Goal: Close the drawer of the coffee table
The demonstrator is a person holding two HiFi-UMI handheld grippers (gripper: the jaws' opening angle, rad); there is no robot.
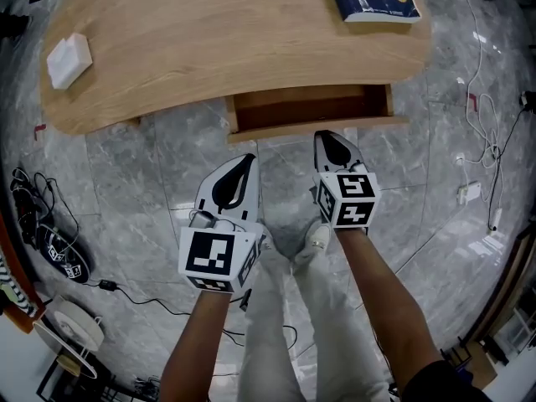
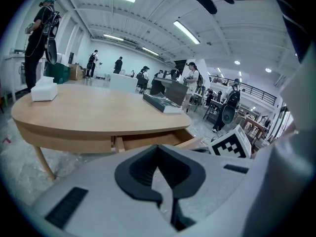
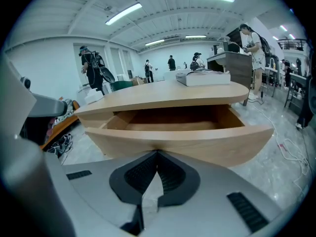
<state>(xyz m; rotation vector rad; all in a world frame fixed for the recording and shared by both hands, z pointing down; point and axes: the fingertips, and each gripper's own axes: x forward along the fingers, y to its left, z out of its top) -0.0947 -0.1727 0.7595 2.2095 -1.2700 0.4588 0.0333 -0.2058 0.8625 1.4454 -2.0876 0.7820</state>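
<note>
Inspector A: Drawer (image 1: 314, 109) status?

Inspector B: Open, standing out from the coffee table (image 1: 209, 40); closing not yet done. Right gripper (image 1: 332, 137) clenched, empty, tips at the drawer front, seemingly touching. Left gripper (image 1: 244, 162) clenched, empty, short of it over the floor (image 1: 126, 174). Whole push remains.

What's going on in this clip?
A person stands at a wooden coffee table whose drawer is pulled open. Both claws are shut and hold nothing. The right claw has its tip right at the drawer's front panel, seemingly ready to push it in, though contact isn't certain. The left claw hangs further back. The drawer is not yet closed.
</note>
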